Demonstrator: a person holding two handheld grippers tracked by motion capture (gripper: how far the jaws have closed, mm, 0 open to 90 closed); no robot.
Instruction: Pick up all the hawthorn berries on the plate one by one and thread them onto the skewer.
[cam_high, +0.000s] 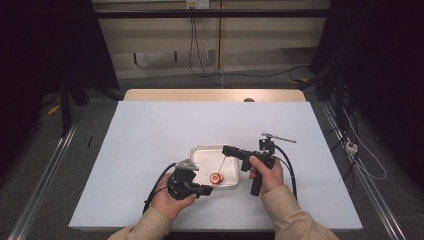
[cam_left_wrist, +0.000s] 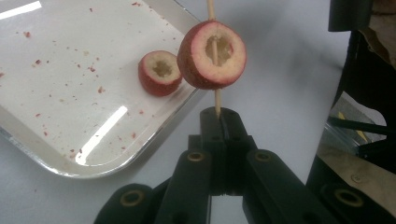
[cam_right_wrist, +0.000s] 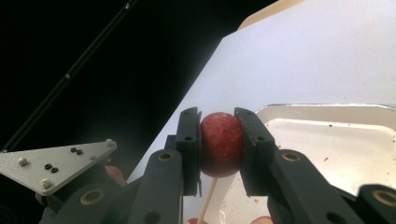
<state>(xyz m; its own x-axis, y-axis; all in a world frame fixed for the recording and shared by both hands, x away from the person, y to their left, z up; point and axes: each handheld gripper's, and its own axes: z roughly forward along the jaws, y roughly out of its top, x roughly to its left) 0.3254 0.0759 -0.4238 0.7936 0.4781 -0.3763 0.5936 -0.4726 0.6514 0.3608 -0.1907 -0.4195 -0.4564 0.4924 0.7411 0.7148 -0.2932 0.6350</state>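
Clamping a thin wooden skewer (cam_left_wrist: 217, 100) between its closed jaws, the left gripper (cam_left_wrist: 219, 116) rises from the bottom centre of the left gripper view, with the stick running straight up toward the top edge. A cored red fruit (cam_left_wrist: 212, 55) is threaded on that skewer just above the jaw tips, its hollowed pale middle facing the camera. Beside it, to the left, a second cored fruit piece (cam_left_wrist: 160, 72) lies on the metal tray (cam_left_wrist: 42, 144), which fills the left half of that view and is speckled with red crumbs. In the right gripper view, the right gripper (cam_right_wrist: 220, 144) holds a whole red fruit (cam_right_wrist: 221, 143) squeezed between its two pads in the middle of the frame, and the skewer (cam_right_wrist: 208, 193) pokes out below it toward the bottom edge. From the high view, the left gripper (cam_high: 202, 189) sits at the lower centre and the right gripper (cam_high: 226, 150) just right of it, both over the tray (cam_high: 200, 152) on the white counter (cam_high: 150, 130).
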